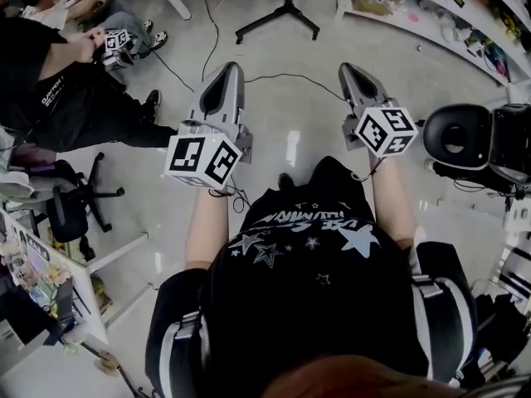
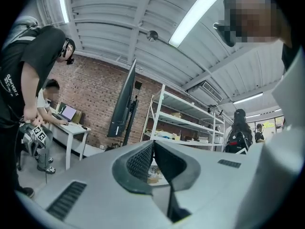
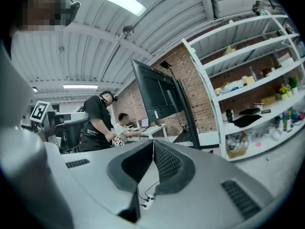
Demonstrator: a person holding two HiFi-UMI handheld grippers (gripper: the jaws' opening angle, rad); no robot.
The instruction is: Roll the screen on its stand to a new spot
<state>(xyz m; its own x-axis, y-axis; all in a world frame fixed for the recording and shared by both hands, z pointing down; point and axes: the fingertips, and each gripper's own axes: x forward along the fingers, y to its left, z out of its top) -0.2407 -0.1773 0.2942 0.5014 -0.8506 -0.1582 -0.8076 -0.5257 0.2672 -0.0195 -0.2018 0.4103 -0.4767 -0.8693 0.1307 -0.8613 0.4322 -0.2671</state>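
The screen (image 3: 156, 92) is a big dark flat panel on a tall black stand (image 3: 190, 118), seen edge-on in the left gripper view (image 2: 125, 101), in front of a brick wall. The black splayed feet of a stand (image 1: 286, 11) show on the floor at the top of the head view. Both grippers are held out in front of me above the floor, well short of that stand and touching nothing. My left gripper (image 1: 226, 71) (image 2: 152, 144) is shut and empty. My right gripper (image 1: 353, 71) (image 3: 153, 143) has its pads together with nothing between them.
Another person (image 1: 50, 81) bends over at the left with marker-cube grippers, near a white desk (image 2: 71, 128). White shelves (image 1: 431, 15) (image 3: 248, 80) line the right wall. A black office chair (image 1: 75, 201) stands left, dark equipment (image 1: 456, 139) right. A cable (image 1: 290, 77) lies on the floor ahead.
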